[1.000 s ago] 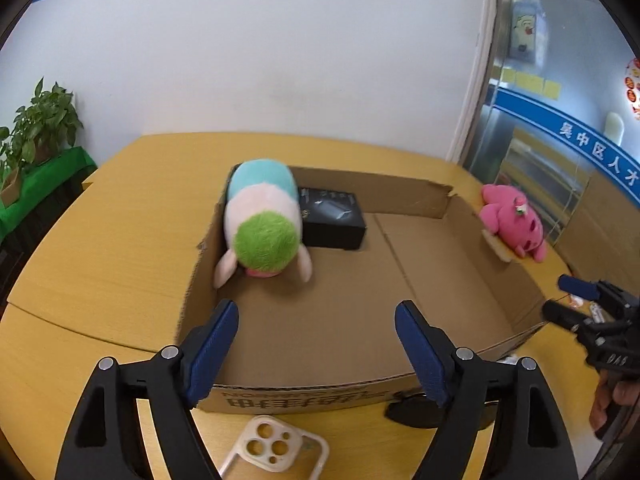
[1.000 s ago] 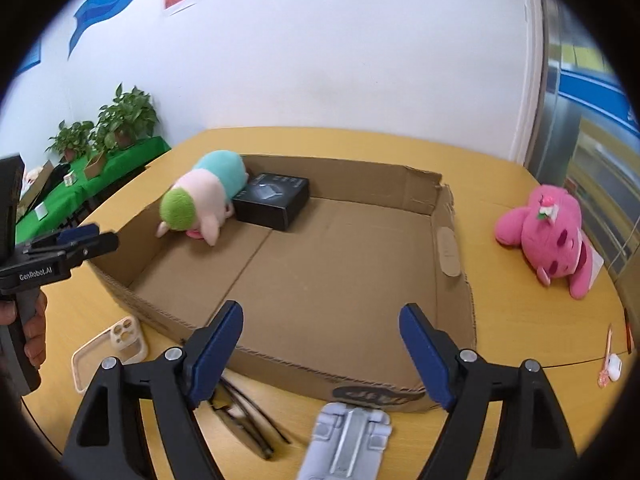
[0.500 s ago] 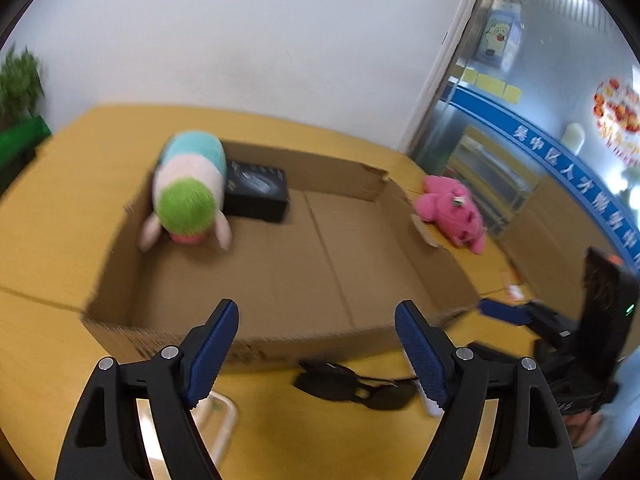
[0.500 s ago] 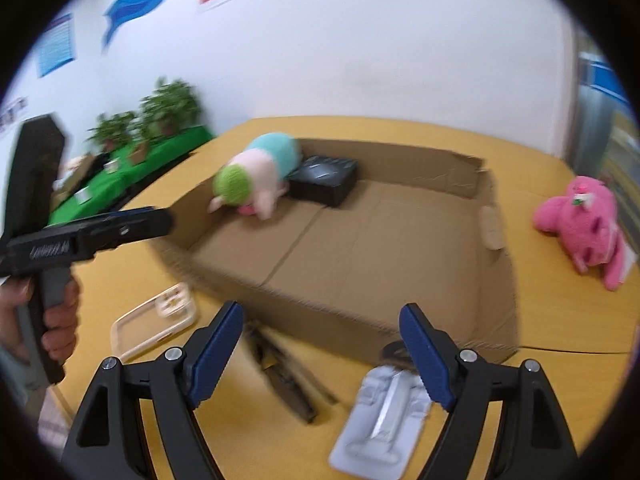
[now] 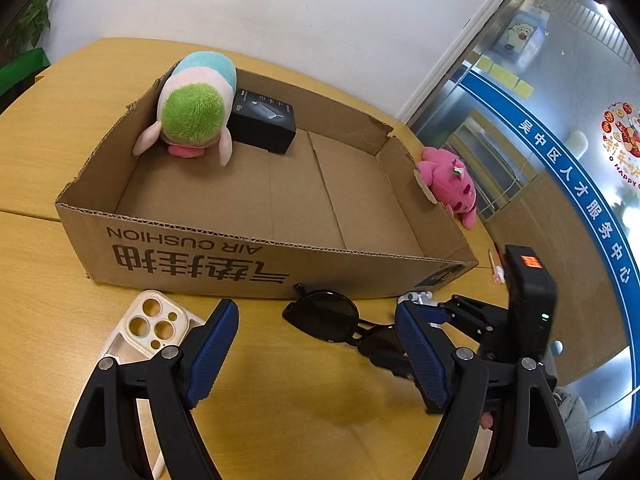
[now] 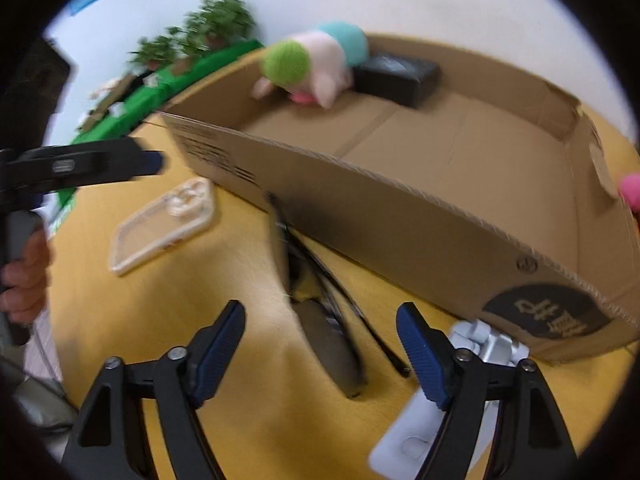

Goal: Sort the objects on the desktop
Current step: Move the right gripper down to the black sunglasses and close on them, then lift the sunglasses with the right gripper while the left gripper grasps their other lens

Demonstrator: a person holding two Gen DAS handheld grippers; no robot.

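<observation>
A shallow cardboard box (image 5: pixel 192 256) lies on the yellow table and holds a green-headed plush (image 5: pixel 196 108) and a black case (image 5: pixel 264 120) at its far left. Black sunglasses (image 5: pixel 332 316) lie in front of the box, and also show in the right wrist view (image 6: pixel 320 320). A clear phone case (image 5: pixel 148 332) lies left of them. A white-grey holder (image 6: pixel 480 344) lies to their right. My left gripper (image 5: pixel 316 344) is open above the table by the sunglasses. My right gripper (image 6: pixel 320 340) is open, low over the sunglasses. A pink plush (image 5: pixel 452 184) lies outside the box's right wall.
Potted plants on a green cloth (image 6: pixel 192 40) stand past the table's left edge. A white wall is behind the table, and glass panels with a blue band (image 5: pixel 576 168) are at the right. A small pink item (image 5: pixel 496 268) lies near the box's right corner.
Both grippers have pulled back from over the box and dropped toward the table in front of it. The sunglasses now lie between the right gripper's open fingers. Both stay open.
</observation>
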